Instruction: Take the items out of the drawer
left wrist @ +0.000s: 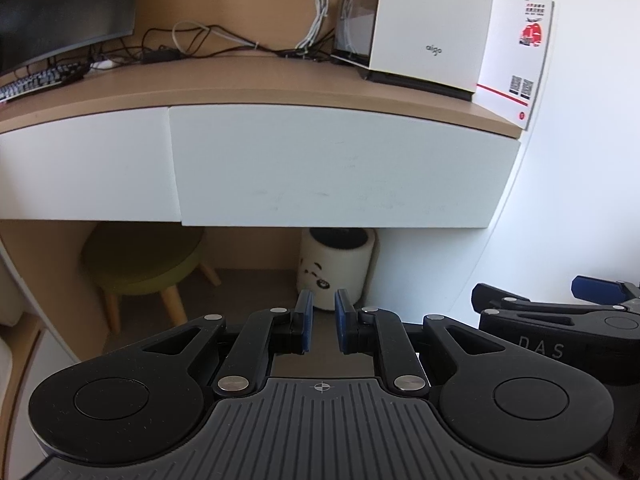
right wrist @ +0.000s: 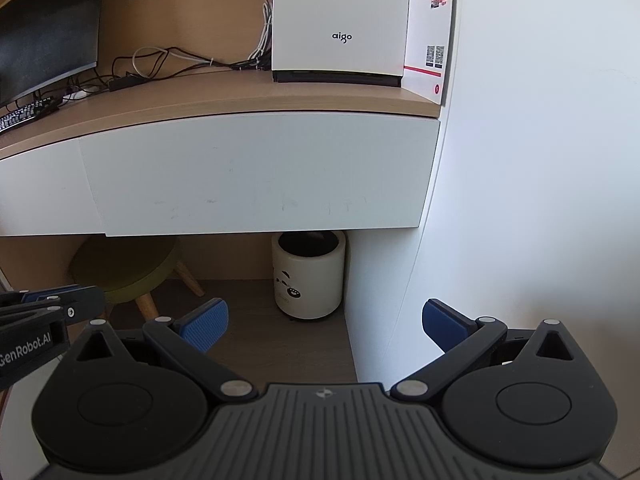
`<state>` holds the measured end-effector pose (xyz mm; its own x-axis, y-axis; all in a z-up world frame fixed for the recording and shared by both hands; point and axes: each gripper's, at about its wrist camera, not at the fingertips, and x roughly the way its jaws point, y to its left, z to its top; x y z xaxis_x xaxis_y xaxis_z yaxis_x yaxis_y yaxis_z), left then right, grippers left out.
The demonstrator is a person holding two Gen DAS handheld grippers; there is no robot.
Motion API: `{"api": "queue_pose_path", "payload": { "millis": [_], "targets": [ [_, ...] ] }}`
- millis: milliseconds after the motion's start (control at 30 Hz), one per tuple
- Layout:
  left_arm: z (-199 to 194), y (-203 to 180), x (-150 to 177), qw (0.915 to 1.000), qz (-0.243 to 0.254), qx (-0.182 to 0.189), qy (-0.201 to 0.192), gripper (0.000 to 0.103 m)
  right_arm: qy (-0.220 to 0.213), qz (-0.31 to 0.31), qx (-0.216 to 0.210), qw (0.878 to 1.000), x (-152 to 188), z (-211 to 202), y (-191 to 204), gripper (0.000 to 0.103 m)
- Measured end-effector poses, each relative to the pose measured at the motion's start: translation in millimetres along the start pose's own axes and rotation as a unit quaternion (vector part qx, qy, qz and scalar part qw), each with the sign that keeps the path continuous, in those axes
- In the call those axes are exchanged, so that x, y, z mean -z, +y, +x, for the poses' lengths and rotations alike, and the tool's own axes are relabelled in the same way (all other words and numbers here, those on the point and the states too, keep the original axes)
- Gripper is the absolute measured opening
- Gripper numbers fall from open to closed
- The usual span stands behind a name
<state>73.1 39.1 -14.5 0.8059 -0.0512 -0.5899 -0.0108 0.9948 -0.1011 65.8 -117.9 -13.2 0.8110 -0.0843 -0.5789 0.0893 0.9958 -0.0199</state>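
Note:
Two white drawer fronts sit shut under the wooden desktop: a wide right drawer (left wrist: 332, 168) (right wrist: 260, 172) and a left drawer (left wrist: 80, 168) (right wrist: 36, 196). Neither shows a handle, and their contents are hidden. My left gripper (left wrist: 322, 320) hangs below and in front of the right drawer, its blue pads almost together with a narrow gap and nothing between them. My right gripper (right wrist: 326, 324) is wide open and empty, held at the same height near the white side wall. Each gripper shows at the edge of the other's view: right gripper (left wrist: 540, 292), left gripper (right wrist: 60, 296).
On the desktop (left wrist: 240, 76) stand a white aigo box (left wrist: 432, 24), a red-and-white card (left wrist: 520, 52), tangled cables (left wrist: 192, 40), a keyboard (left wrist: 36, 80) and a monitor (left wrist: 60, 8). Under the desk are a green stool (left wrist: 144, 264) and a white panda bin (left wrist: 336, 264). A white wall (right wrist: 540, 160) closes the right side.

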Motion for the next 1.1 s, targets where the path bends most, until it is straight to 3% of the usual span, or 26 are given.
{"api": "queue_pose_path", "payload": {
  "millis": [200, 500, 767, 967, 1100],
  "targets": [
    [9, 13, -10, 0.9999, 0.002, 0.013, 0.007, 0.015, 0.001, 0.000, -0.002, 1.000, -10, 12, 8, 0.103],
    [40, 57, -26, 0.9953, -0.070, 0.052, 0.042, 0.016, 0.015, -0.017, -0.003, 1.000, -24, 36, 26, 0.103],
    [62, 99, -33, 0.9882, -0.115, 0.060, 0.081, 0.017, 0.018, -0.024, -0.006, 1.000, -46, 56, 39, 0.103],
    [58, 122, -56, 0.9925, -0.120, 0.016, 0.019, 0.017, 0.031, -0.025, -0.052, 0.998, -61, 69, 47, 0.103],
    [63, 139, -86, 0.9919, -0.127, -0.005, -0.002, 0.017, 0.018, -0.079, -0.063, 0.995, -68, 77, 57, 0.103]
  ]
}}
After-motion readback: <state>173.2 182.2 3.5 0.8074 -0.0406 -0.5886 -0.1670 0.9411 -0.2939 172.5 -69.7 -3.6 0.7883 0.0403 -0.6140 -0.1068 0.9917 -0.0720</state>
